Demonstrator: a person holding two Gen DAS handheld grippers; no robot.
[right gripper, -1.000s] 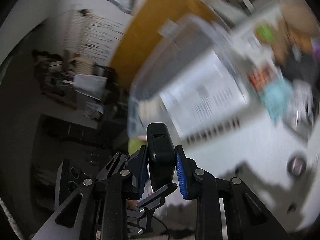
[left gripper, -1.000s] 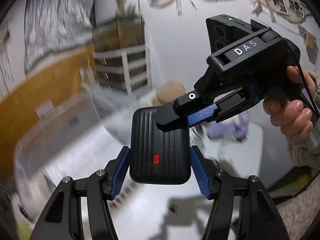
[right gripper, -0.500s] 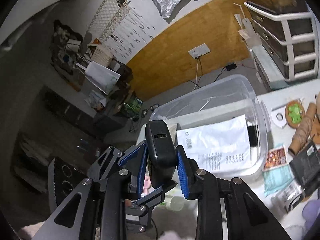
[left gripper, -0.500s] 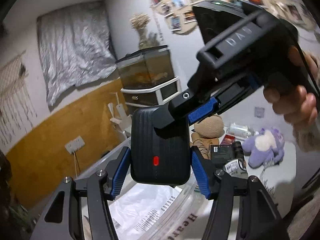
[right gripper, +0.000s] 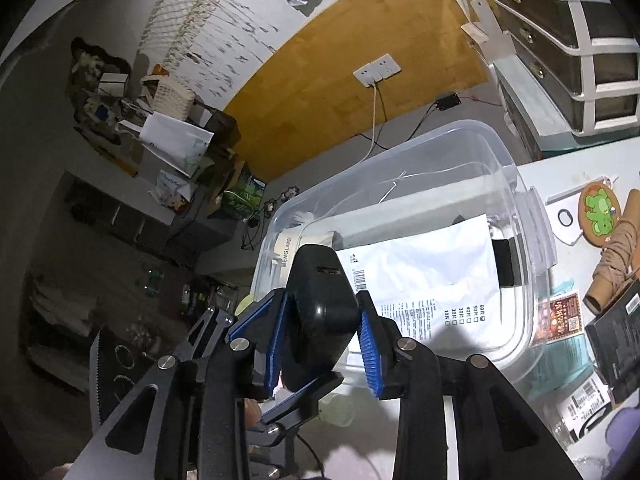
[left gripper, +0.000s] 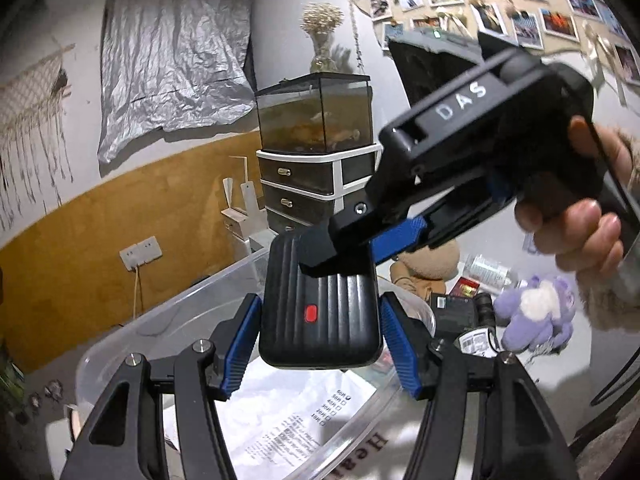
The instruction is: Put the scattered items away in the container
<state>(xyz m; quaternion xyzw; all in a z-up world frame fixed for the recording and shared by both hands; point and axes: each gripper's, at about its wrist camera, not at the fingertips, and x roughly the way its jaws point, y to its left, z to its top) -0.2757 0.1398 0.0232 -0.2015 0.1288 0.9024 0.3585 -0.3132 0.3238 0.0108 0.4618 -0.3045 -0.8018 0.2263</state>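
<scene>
Both claws have carried the black case across from the bare worktop, and the clear container now lies directly beneath them, sharp where it was a blur a second ago. Taking the clear container (right gripper: 404,216) as the landmark and reading leftward to rightward: beyond its left end the floor drops away to dim clutter and a white bag, well apart from the work. Over the container's left half hangs the black case (left gripper: 320,320), a ribbed box with a red button, held flat by its two side walls in the left claw (left gripper: 320,332), whose blue pads press on it; that side hold leaves the underside free to go straight down. The right claw (right gripper: 320,340) straddles the case's narrow upper end, and its jaws have just been opening; in the right wrist view the right-hand pad now stands clear of the case while the left-hand pad looks close against it, so its pinch appears to be letting go, leaving the load to the other claw. Inside the container, under the case, lies a printed white sheet (right gripper: 432,276). Right of the container, on the worktop (right gripper: 576,172), wait scattered items: a green round coaster (right gripper: 600,210), a twine roll (right gripper: 616,256) and a purple plush toy (left gripper: 536,312).
</scene>
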